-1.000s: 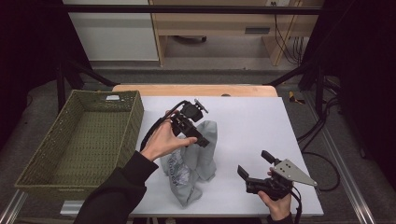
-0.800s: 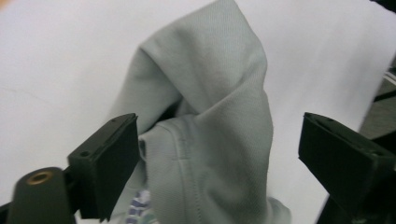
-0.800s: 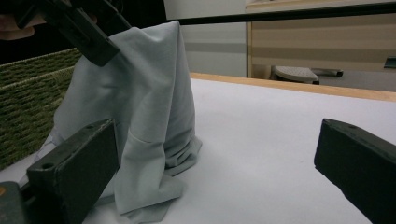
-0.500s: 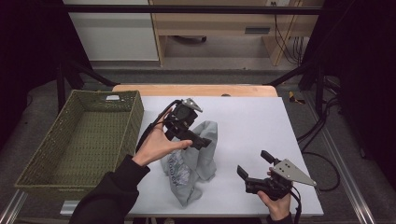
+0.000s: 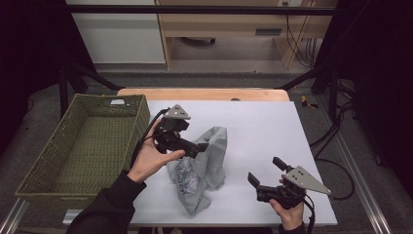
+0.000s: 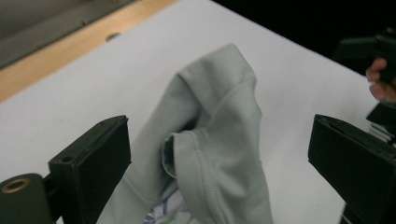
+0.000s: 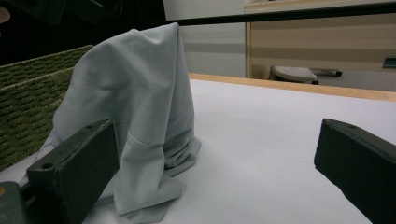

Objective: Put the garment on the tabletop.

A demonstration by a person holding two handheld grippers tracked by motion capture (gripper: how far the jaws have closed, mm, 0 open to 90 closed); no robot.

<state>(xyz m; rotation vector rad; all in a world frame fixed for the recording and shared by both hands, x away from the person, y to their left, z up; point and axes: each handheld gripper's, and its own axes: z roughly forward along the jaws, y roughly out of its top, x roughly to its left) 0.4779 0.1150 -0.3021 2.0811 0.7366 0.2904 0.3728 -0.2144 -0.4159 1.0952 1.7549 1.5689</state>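
Early stage, by the look of it: crumpled pale grey cloth garment (image 5: 202, 168) heaped mid-way across the white table top (image 5: 263, 131), well apart from the woven olive-green rectangular basket (image 5: 78, 146) at the left, nothing visible inside. Left gripper (image 5: 197, 146) over the garment's raised peak, jaws spread wide, nothing clamped. Right gripper (image 5: 265, 173) near the table's front edge, jaws likewise apart, holding nothing. Grasping and moving not yet done. Count: one garment, one basket, two grippers.
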